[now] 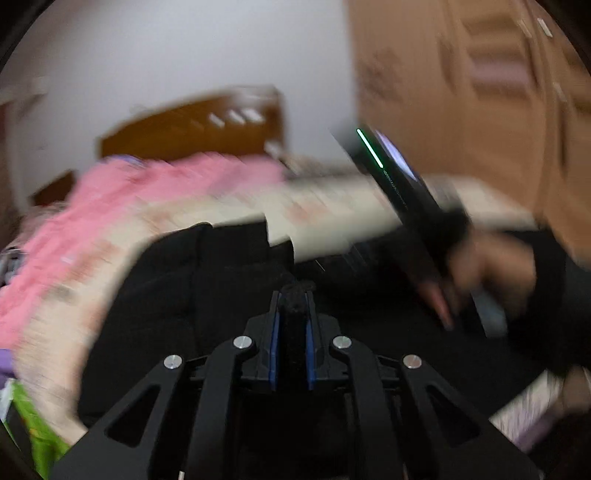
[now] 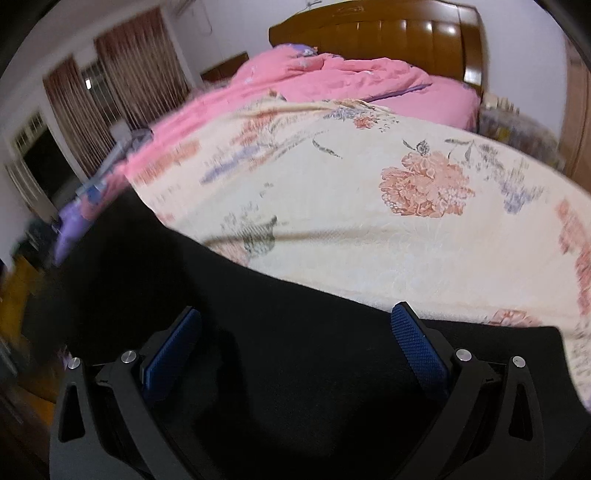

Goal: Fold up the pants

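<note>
Black pants (image 2: 295, 332) lie on a cream floral bedspread (image 2: 369, 229). In the left wrist view, which is motion-blurred, my left gripper (image 1: 293, 295) is shut on a fold of the black pants (image 1: 166, 295), with dark cloth pinched between its blue pads. The other hand-held gripper unit and the person's hand (image 1: 480, 266) show at the right, over the pants. In the right wrist view my right gripper (image 2: 295, 314) is open wide, its blue pads (image 2: 417, 343) spread just above the pants, holding nothing.
A pink quilt (image 2: 332, 77) is bunched at the head of the bed below a brown wooden headboard (image 2: 388, 33). A wooden wardrobe (image 1: 480, 92) stands to the right. Curtains and a window (image 2: 92, 92) are at the left. Something green (image 1: 37, 435) lies at the bed's left edge.
</note>
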### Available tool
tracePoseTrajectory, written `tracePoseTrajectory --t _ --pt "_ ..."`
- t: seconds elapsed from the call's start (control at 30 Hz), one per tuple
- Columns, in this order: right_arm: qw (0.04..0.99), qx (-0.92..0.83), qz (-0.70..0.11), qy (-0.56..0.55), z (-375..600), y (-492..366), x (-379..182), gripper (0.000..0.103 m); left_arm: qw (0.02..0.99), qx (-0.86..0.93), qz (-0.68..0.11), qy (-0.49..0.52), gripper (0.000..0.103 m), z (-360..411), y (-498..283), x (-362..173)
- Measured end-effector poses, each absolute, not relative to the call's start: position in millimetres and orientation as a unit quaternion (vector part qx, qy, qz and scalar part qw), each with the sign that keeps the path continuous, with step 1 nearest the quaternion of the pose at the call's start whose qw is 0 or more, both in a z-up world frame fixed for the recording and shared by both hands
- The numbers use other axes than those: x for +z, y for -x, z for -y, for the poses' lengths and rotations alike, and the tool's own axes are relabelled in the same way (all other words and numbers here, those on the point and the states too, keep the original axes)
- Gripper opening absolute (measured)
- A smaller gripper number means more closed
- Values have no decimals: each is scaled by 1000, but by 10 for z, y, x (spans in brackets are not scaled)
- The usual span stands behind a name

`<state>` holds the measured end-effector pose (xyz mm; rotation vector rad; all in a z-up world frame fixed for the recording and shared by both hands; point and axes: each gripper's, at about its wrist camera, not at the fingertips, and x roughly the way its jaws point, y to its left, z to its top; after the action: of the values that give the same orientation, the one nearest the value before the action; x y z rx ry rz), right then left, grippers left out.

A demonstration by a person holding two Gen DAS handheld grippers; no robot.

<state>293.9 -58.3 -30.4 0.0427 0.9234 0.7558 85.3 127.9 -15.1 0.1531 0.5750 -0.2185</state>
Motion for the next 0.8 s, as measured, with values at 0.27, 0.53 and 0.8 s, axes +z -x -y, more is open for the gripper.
tracePoseTrajectory --t 0.27,0.53,0.8 --pt "807 389 -436 -92 738 -3010 -257 99 962 -90 -237 -101 73 -1122 -465 -108" --pt "720 423 -520 -183 897 -2485 -78 99 973 52 -222 -33 95 -1990 69 -57" --pt "673 441 -578 -137 406 -1881 -222 94 956 132 -252 74 95 -2656 157 -279"
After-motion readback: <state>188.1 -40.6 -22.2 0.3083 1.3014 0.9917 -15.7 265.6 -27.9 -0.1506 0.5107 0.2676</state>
